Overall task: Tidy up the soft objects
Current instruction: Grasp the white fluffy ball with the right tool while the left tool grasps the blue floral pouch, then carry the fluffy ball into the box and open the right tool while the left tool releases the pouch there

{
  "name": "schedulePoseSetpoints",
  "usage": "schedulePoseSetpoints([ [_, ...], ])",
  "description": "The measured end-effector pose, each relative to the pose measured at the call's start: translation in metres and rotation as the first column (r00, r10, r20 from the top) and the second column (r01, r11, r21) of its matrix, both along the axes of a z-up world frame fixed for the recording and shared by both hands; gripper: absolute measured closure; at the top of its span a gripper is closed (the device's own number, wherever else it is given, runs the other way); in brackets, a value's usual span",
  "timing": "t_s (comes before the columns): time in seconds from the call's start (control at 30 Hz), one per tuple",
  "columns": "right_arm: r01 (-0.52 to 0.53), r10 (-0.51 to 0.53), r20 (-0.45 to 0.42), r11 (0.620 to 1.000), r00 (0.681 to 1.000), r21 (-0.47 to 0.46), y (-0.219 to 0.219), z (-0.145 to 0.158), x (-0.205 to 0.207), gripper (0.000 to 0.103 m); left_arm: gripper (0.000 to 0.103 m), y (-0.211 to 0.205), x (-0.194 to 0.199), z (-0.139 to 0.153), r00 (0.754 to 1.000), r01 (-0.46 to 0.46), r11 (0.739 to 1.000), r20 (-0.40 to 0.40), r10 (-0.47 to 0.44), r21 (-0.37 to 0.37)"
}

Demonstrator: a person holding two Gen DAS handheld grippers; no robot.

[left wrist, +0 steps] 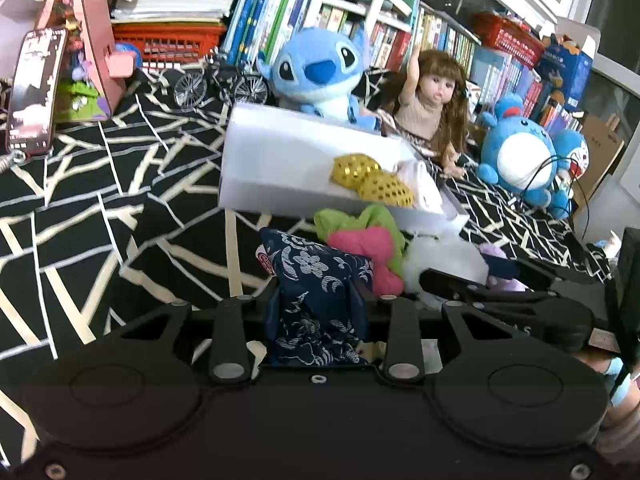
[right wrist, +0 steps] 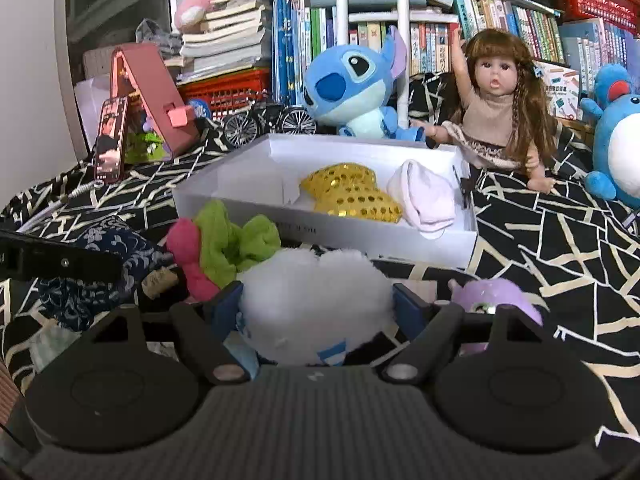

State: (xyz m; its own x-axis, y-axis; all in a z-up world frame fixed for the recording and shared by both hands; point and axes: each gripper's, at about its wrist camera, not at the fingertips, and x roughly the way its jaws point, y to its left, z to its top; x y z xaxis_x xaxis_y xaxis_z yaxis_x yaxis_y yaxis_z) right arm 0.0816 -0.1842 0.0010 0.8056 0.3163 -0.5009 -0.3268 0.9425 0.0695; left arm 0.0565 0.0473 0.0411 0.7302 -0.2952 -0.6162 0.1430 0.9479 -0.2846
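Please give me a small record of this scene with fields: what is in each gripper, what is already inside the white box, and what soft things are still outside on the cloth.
left gripper: shut on the navy floral pouch
right gripper: fingers at both sides of the white fluffy ball, contact unclear
white box: holds the gold sequin item and the pale pink cloth
outside the box: green and pink plush, purple toy
surface: black patterned cloth

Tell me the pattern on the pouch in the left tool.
Navy pouch with a white floral print, clearest in the left wrist view.
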Motion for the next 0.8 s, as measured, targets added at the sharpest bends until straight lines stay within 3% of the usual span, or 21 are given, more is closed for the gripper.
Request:
schedulePoseSetpoints([
  [0.43, 0.076, -0.078, 0.057, 0.997, 0.995, 0.025, -0.014, 0.028, 0.015, 0.024, 0.070, 0.014, 0.030, 0.031, 0.996, -0.059, 0.998, 0.074, 0.058, 0.009],
  [0.8, 0.142, -0.146, 0.073, 0.988, 0.987, 0.051, -0.030, 0.059, 0.063, 0.024, 0.070, 0.011, 0.092, 0.051, 0.991, -0.089, 0.996, 0.098, 0.089, -0.001],
])
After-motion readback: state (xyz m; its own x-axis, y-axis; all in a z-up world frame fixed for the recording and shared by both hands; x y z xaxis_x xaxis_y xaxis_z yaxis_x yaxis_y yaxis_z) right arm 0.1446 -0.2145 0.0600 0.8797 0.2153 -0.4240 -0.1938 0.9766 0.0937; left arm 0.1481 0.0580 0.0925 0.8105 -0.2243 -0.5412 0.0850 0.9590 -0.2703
